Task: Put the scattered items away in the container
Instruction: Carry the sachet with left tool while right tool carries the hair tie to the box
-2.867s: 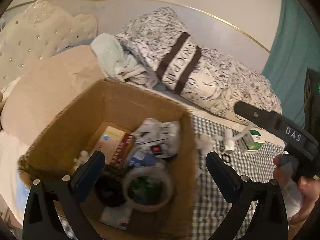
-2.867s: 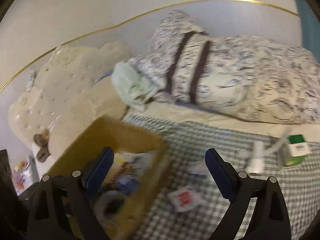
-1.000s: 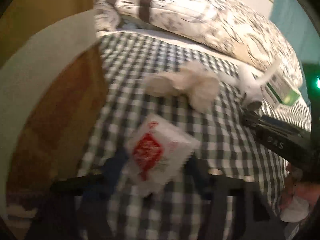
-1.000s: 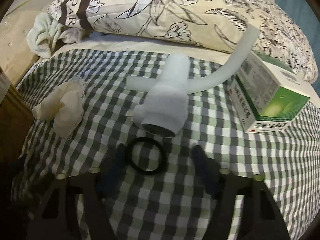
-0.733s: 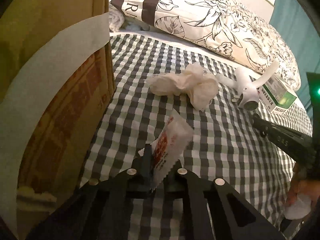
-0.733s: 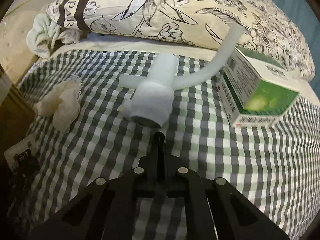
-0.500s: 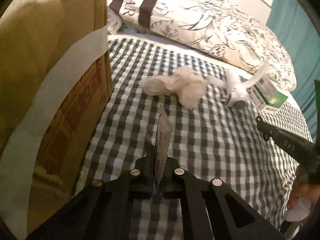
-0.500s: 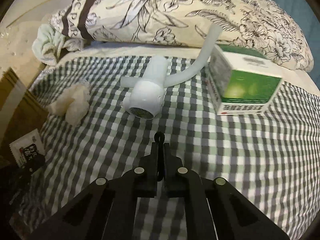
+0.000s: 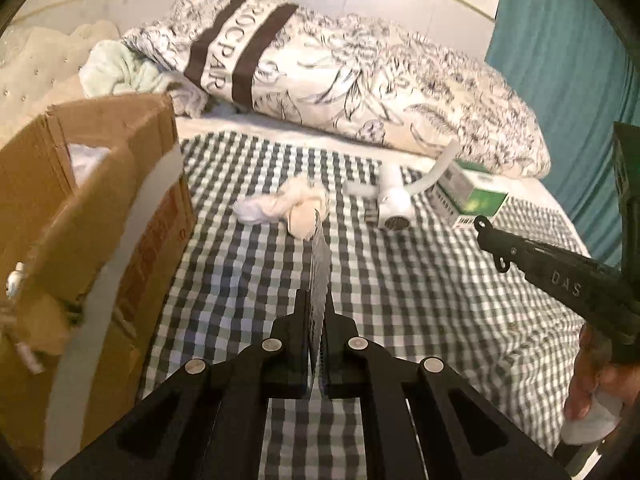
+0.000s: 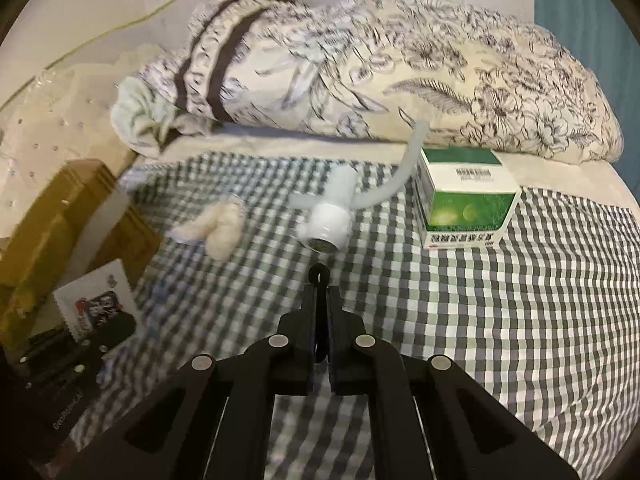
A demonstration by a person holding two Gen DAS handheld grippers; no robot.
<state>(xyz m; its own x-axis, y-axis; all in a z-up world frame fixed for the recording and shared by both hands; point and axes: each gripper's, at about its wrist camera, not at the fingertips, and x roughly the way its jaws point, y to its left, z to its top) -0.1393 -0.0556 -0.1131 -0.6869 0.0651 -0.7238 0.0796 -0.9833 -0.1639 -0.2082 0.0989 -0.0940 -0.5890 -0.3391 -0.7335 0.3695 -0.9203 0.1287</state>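
- Tongs on your left [image 9: 317, 316] are clenched on the flat white packet [image 9: 320, 256], which stands edge-on between the pads; tongs on your right [image 10: 320, 312] are clenched on the black ring [image 10: 319, 273], with only its top loop showing above the tips.
- Both items are off the checked bedspread [image 9: 420, 292], and the cardboard box [image 9: 100, 208] sits to your left, its open top just in view from the left wrist.
- Carry the packet across first, since the box is beside that hand. Bring it above the near wall before you let go; the packet is thin and light, so it will likely flutter if dropped from high up.
- Keep the grip firm on the ring. It is pinched by a thin edge and could slip or spring out if you swing fast.
- Watch the taped flap [image 9: 160, 184] on the box's near side; clear it instead of brushing it.
- Cross your right hand over the bedspread without sweeping the crumpled tissue [image 10: 220, 224], the white hose fitting [image 10: 332, 216] or the green box [image 10: 464, 200], which still wait to be collected.
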